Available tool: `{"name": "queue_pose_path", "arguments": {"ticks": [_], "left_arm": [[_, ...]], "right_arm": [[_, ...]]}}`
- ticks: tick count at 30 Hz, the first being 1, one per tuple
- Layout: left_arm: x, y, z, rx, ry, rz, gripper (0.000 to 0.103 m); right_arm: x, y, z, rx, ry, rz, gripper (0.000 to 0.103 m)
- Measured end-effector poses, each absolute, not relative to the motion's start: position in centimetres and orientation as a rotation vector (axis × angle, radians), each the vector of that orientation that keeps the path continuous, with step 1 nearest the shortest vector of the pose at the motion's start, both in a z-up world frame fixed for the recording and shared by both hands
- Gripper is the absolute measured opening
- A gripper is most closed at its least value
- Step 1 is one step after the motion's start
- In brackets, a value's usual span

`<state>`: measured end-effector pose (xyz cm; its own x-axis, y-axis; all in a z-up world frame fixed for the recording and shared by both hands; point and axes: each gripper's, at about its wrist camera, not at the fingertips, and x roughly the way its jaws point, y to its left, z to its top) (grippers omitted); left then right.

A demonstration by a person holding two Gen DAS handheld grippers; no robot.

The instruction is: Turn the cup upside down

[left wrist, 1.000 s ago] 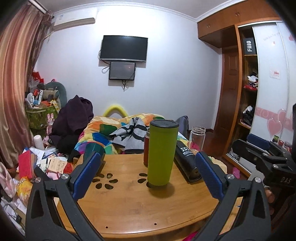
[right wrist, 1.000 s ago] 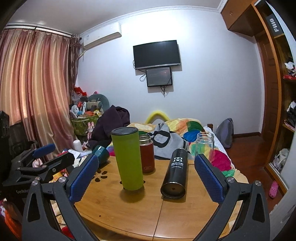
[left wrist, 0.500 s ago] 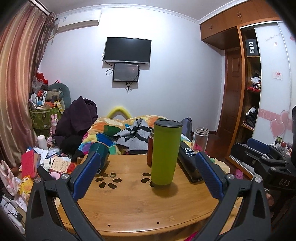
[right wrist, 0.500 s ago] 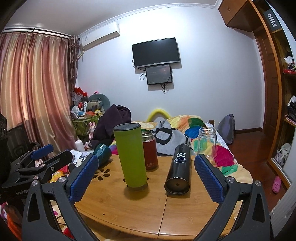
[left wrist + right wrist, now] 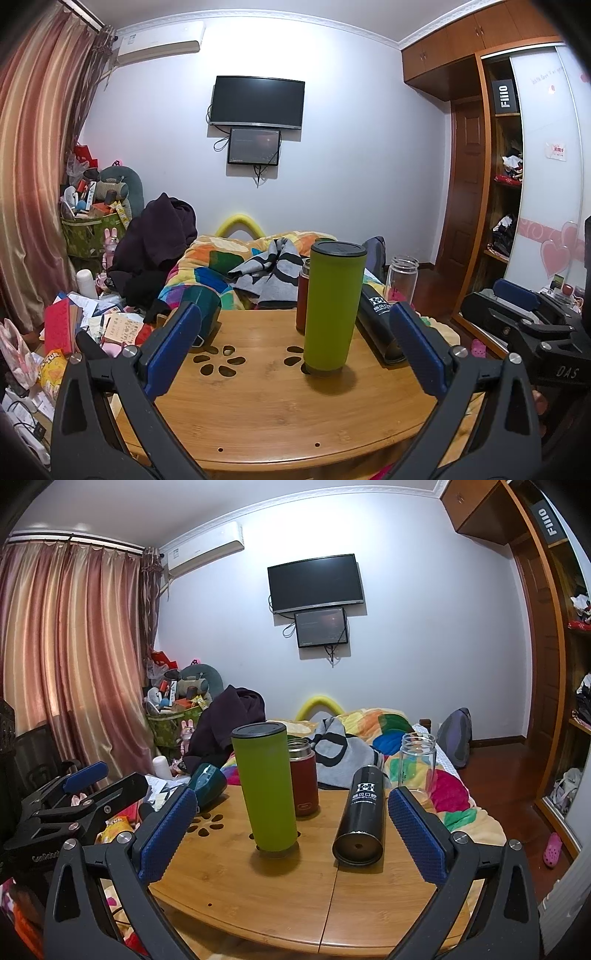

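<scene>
A tall green cup (image 5: pixel 332 306) with a black lid stands upright on the round wooden table (image 5: pixel 280 406); it also shows in the right wrist view (image 5: pixel 267 790). My left gripper (image 5: pixel 295 350) is open and empty, held back from the cup over the table's near edge. My right gripper (image 5: pixel 291 834) is open and empty, also short of the cup. A black flask (image 5: pixel 360 818) lies on its side to the cup's right. A red mug (image 5: pixel 303 779) stands just behind the green cup. A clear glass jar (image 5: pixel 417 764) stands at the table's far right.
A dark teal cup (image 5: pixel 207 784) lies on its side at the table's far left edge. A bed with a colourful quilt (image 5: pixel 388 734) is behind the table. Clutter (image 5: pixel 74 332) covers the floor on the left. A wardrobe (image 5: pixel 509 184) stands on the right.
Both grippers have drawn back and tilted down slightly; the table and cups sit a little lower and farther in both views. Nothing was grasped or moved.
</scene>
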<state>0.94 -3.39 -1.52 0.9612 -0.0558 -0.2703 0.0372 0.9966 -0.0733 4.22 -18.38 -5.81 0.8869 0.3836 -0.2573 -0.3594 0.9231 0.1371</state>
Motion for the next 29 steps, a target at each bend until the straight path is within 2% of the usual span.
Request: {"name": "queue_pose_path", "arguments": {"ticks": [29], "left_arm": [[1.22,-3.08,-1.64,-0.072,0.285,-0.044,0.103]], "right_arm": [[3.93,-18.1,-5.7,0.089,0.286,0.392,0.103]]}}
